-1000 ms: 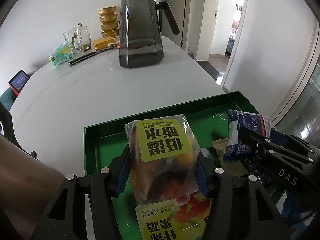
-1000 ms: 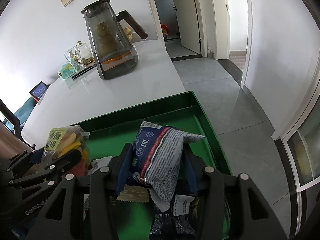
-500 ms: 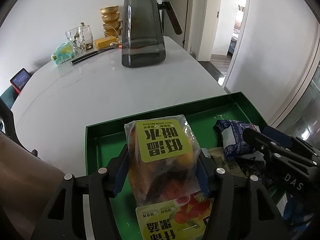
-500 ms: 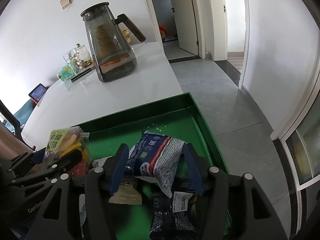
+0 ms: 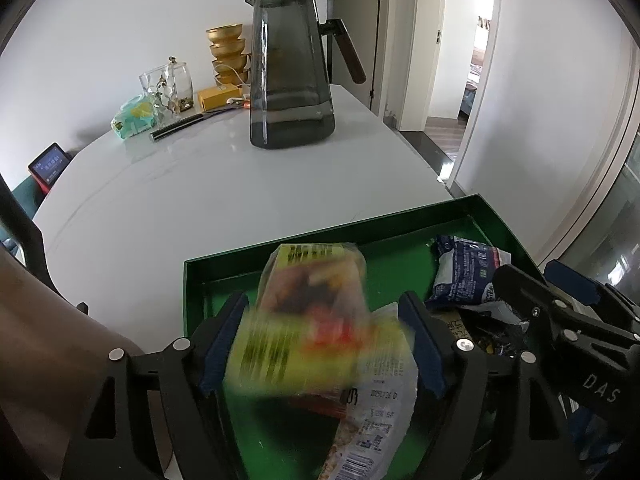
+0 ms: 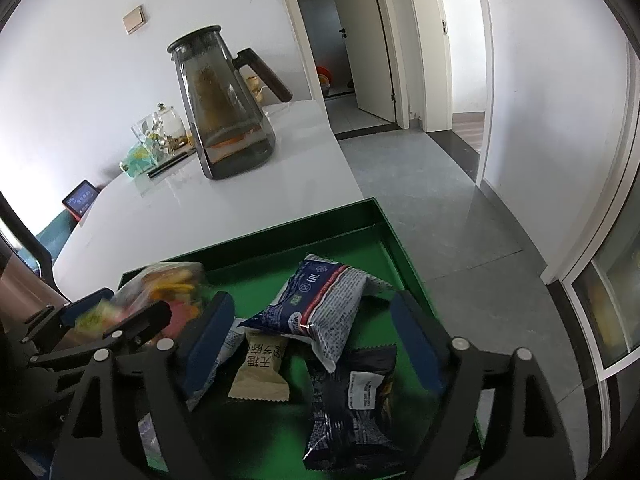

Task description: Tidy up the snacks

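One green tray (image 6: 390, 220) is seen on a white surface (image 5: 192, 200), its right end overhanging the surface edge above the grey floor (image 6: 448, 208). Snacks counted in the right wrist view: one blue-and-white packet (image 6: 320, 308), lying in the tray between the spread jaws of the right hand-held gripper (image 6: 308, 344) and touched by neither pad; one beige packet (image 6: 262, 372) partly under it at 7 o'clock; one dark packet (image 6: 352, 404) at 5 o'clock of it; and one clear fruit pouch with a yellow label (image 5: 304, 320). The jaws of the right hand-held gripper have just been opening and stand wide.

The jaws of the left hand-held gripper (image 5: 322, 344) have likewise just been opening. The pouch is blurred between them, tilted over the tray's left half; contact with the pads cannot be told for certain, though the grip appears released. A further white wrapper (image 5: 372, 424) with a barcode lies beneath it.

At 12 o'clock on the surface one smoked-glass jug (image 5: 288, 68) with a dark handle is noted. Beyond it stand one stack of gold bowls (image 5: 226, 54), one glass jar (image 5: 168, 86), one yellow box (image 5: 218, 96) and one teal packet (image 5: 134, 120). One small screen (image 5: 50, 164) stands at 9 o'clock. White walls and open doorways (image 6: 344, 32) bound the room.
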